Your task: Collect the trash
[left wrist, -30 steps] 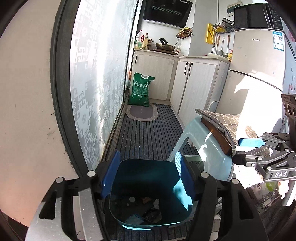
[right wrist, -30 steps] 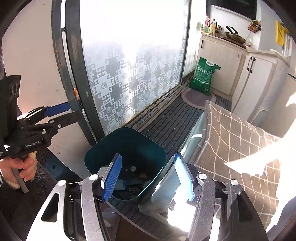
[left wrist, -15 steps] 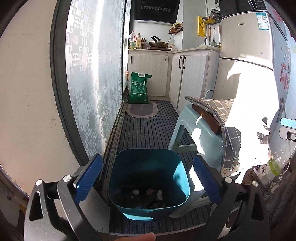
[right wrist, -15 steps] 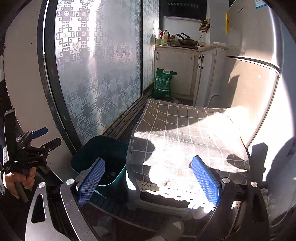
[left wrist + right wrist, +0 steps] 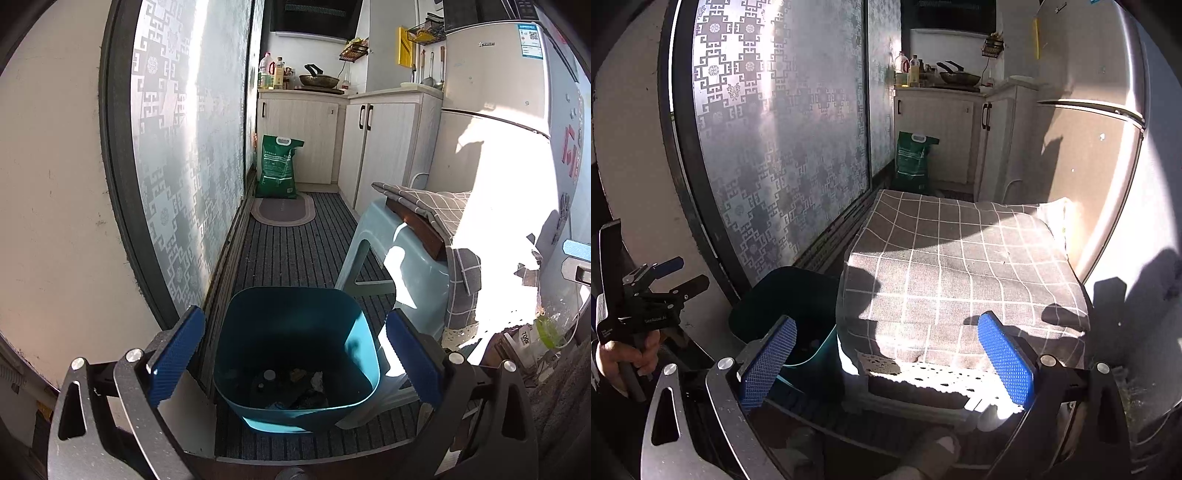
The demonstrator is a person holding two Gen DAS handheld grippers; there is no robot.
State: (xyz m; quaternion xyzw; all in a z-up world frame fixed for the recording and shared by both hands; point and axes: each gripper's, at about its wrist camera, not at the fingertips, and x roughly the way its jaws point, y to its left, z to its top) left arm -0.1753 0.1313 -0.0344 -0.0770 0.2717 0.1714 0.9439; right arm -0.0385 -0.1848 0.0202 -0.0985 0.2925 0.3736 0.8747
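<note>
A teal bin stands on the dark ribbed floor mat, with small scraps of trash at its bottom. My left gripper hovers just above and in front of the bin, open wide, with nothing between its blue pads. In the right wrist view the bin sits at the lower left, beside a stool under a grey checked cloth. My right gripper is open and empty over the cloth's near edge. A hand holds the left gripper at the far left.
A patterned glass sliding door runs along the left. The pale blue stool stands right of the bin, with a fridge behind it. A green sack and an oval mat lie by the far cabinets.
Both grippers have opened wide. The right gripper has swung from over the bin to the right, over the cloth-covered stool. The left gripper has drawn back a little from the bin.
</note>
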